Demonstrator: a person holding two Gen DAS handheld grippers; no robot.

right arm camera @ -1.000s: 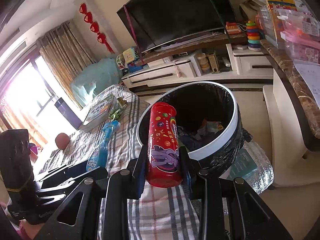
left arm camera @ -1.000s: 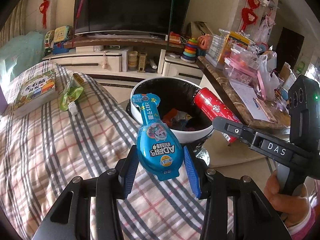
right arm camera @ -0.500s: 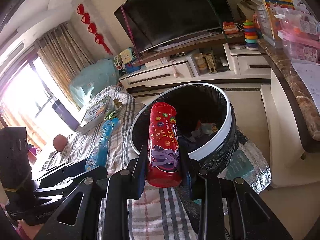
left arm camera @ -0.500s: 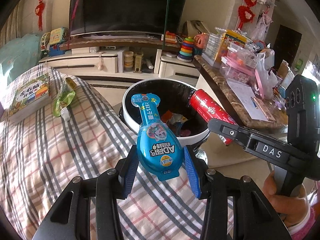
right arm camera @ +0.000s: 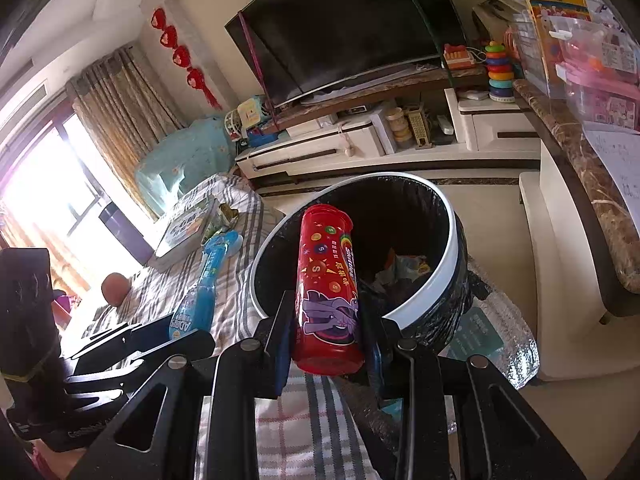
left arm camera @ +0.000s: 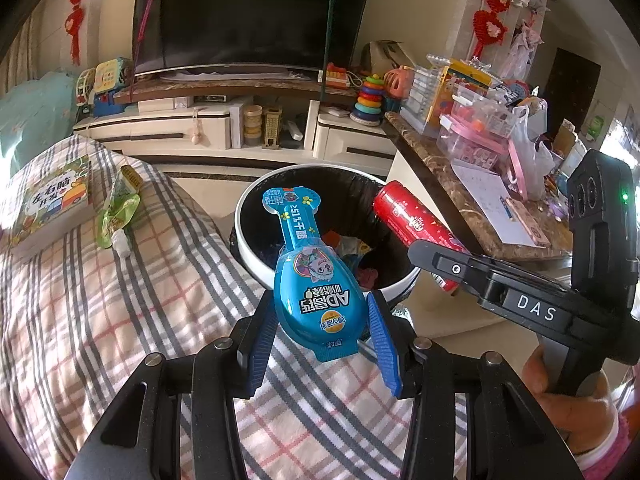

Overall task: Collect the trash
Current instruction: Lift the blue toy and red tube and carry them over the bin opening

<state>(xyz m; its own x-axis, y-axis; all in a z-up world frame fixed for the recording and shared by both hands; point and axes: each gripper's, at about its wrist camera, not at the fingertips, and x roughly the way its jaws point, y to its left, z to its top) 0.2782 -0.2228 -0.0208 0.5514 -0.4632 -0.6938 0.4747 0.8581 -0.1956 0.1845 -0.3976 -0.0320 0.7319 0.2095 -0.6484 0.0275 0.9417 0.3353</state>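
My left gripper [left arm camera: 320, 344] is shut on a blue spoon-shaped snack pack [left arm camera: 316, 288], held over the near rim of a white trash bin with a black liner [left arm camera: 252, 216]. The pack also shows in the right wrist view [right arm camera: 200, 300]. My right gripper [right arm camera: 326, 344] is shut on a red Skittles tube [right arm camera: 326, 280], held at the near rim of the bin [right arm camera: 450, 264]. The tube [left arm camera: 412, 228] also shows in the left wrist view at the bin's right side. Wrappers lie inside the bin.
A plaid-covered table [left arm camera: 100, 300] holds a green pouch [left arm camera: 116, 216] and a children's book [left arm camera: 48, 200]. A marble counter [left arm camera: 460, 200] crowded with boxes stands right of the bin. A TV cabinet [left arm camera: 200, 132] lies behind. A foil bag [right arm camera: 496, 336] lies on the floor.
Both grippers have stayed shut on their items and shifted slightly toward the bin; the bin looks a little nearer and more centred than a second ago.
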